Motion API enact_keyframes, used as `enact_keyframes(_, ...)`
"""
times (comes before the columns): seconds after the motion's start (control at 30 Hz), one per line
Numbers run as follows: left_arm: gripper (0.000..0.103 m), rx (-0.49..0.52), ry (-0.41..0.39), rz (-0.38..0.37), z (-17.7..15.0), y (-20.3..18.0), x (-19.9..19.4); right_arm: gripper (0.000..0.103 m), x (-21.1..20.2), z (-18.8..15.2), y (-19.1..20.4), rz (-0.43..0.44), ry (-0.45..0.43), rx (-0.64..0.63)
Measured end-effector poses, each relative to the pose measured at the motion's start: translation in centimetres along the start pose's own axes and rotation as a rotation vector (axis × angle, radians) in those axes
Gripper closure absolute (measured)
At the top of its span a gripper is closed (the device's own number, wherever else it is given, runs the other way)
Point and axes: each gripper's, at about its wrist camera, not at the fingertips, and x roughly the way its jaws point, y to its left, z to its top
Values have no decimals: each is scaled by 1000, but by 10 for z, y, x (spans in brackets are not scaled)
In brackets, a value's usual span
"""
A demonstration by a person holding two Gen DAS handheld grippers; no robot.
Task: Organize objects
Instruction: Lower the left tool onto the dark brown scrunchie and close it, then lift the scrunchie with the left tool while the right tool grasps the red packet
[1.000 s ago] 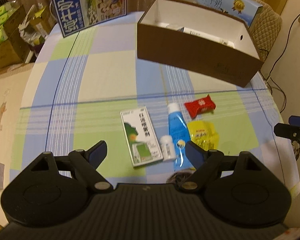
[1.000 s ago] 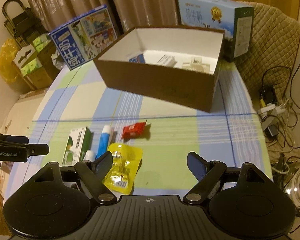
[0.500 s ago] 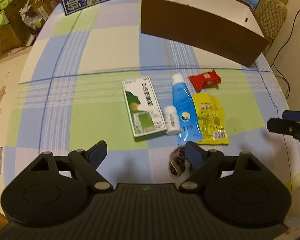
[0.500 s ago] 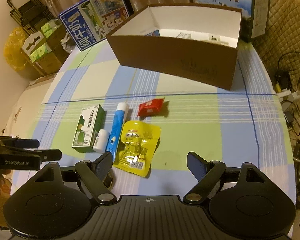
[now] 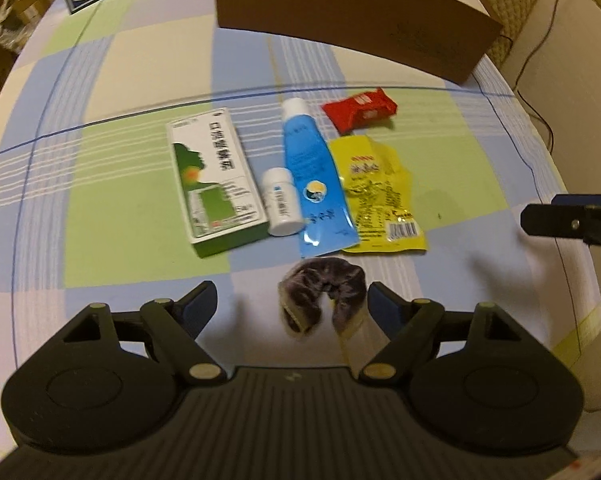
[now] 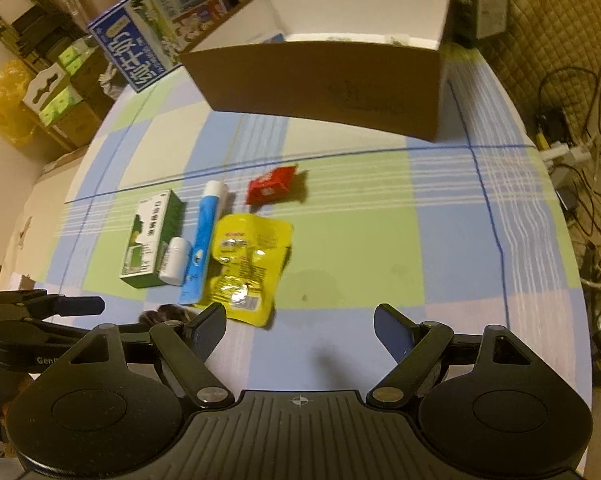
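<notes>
A row of small items lies on the checked tablecloth: a green and white medicine box (image 5: 214, 184), a small white bottle (image 5: 282, 202), a blue tube (image 5: 314, 176), a yellow packet (image 5: 380, 196) and a red packet (image 5: 358, 110). Just in front of them lies a dark hair scrunchie (image 5: 324, 300). My left gripper (image 5: 292, 304) hangs over it, jaws wide and closing slightly; the scrunchie shows between the fingers, near the right one, untouched. My right gripper (image 6: 300, 324) is open over bare cloth, right of the yellow packet (image 6: 246, 264).
An open brown cardboard box (image 6: 324, 88) with a few items inside stands at the back of the table. Blue milk cartons (image 6: 156, 52) stand behind it. Cables and a power strip (image 6: 568, 152) lie off the right edge. Stacked boxes (image 6: 60, 96) stand at the left.
Both grippers have sunk toward the table and the items look larger. The scrunchie has come fully into view between the left fingers. Nothing has been gripped.
</notes>
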Motion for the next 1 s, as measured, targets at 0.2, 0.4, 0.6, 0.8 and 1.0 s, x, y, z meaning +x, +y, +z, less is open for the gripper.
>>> enact_keyframes(0.2, 25, 29, 13, -7, 2, -10, 11, 24, -1, -3, -13, -20, 10, 28)
enact_keyframes(0.4, 30, 51, 26, -6, 3, -21, 23, 24, 0, -5, -22, -30, 18, 43)
enact_keyframes(0.6, 45, 70, 25, 1, 0, -27, 34, 24, 2, -7, -30, -35, 29, 48)
enact_keyframes(0.8, 66, 99, -9, 37, -5, -30, 35, 24, 3, -9, -35, -29, 35, 47)
enact_keyframes(1.0, 81, 65, -48, 46, -9, -21, 20, 24, 9, -2, -34, -7, 24, 24)
